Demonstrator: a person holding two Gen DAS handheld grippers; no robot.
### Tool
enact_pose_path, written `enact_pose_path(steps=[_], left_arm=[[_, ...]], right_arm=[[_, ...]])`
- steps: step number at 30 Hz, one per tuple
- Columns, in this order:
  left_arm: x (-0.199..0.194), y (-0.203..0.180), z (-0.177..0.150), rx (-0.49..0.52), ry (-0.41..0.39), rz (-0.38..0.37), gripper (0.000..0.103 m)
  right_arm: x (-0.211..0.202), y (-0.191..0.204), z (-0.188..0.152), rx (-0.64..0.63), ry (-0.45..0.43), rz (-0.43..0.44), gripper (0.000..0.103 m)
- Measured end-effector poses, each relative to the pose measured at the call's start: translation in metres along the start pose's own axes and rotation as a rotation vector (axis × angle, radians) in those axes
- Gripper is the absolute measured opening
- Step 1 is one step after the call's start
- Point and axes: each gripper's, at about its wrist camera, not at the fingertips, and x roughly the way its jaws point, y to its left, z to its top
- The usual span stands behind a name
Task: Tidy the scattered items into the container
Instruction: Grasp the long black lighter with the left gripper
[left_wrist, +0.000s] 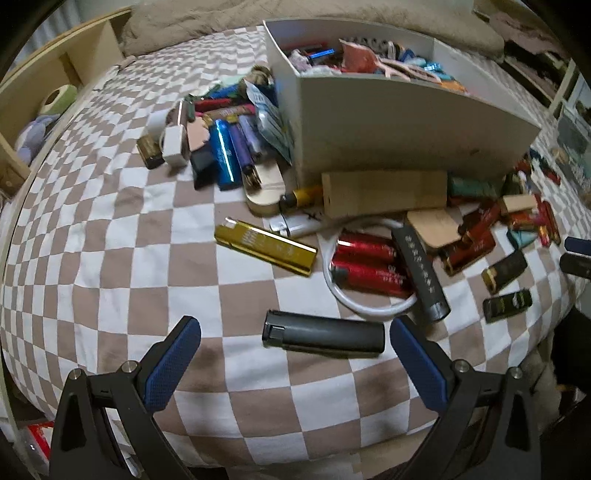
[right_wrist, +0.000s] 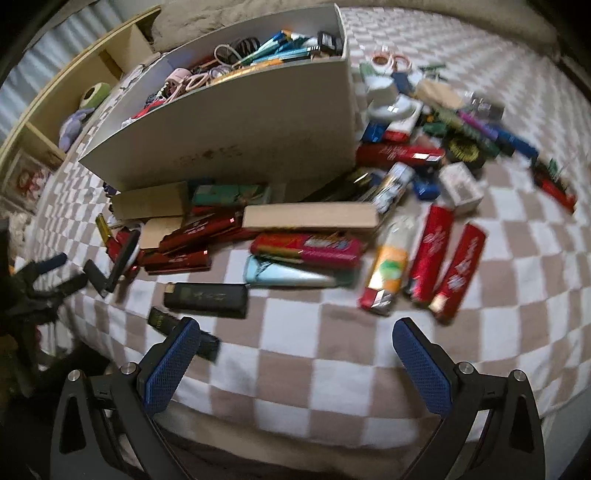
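Left wrist: our left gripper (left_wrist: 295, 332) has fingers spread, flanking the black lighter (left_wrist: 323, 333) on the checkered bed, container (left_wrist: 406, 129) beyond. Pick step; next we close, lift. Right wrist: right gripper (right_wrist: 295, 332) spread, empty, nearest the dark lighter (right_wrist: 206, 300)

Bare checkered bedcover (right_wrist: 314, 373) nearest, lighter piles (left_wrist: 229, 147) flanking white box (left_wrist: 406, 122), box top open

gold lighter (left_wrist: 266, 246), black lighter (left_wrist: 323, 334), checkered blanket (left_wrist: 129, 236)
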Motion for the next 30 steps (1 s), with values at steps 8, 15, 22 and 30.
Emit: enact_pose_path(steps=[8,15,22,30], left_arm=[[0.012,-0.003,-0.004,0.065,0.015,0.037,0.103],[0.014,-0.011,-0.006,0.091,0.018,0.006,0.103],[0.018,-0.016,-0.010,0.124,0.037,0.014,0.103],[0.017,-0.018,-0.007,0.131,0.042,-0.019,0.086]], right_arm=[[0.011,0.020,0.000,0.048,0.050,0.071,0.103],[0.025,0.028,0.000,0.107,0.113,0.135,0.103],[0.031,0.042,-0.003,0.133,0.161,0.189,0.103],[0.038,0.066,-0.001,0.119,0.175,0.214,0.103]])
